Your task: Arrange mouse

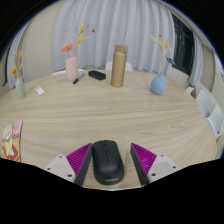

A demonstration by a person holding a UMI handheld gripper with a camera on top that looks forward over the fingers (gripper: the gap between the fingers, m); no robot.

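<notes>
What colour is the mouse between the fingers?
Black, or very dark grey. The mouse sits between the gripper fingers on the wooden table, shown in the gripper view.
</notes>
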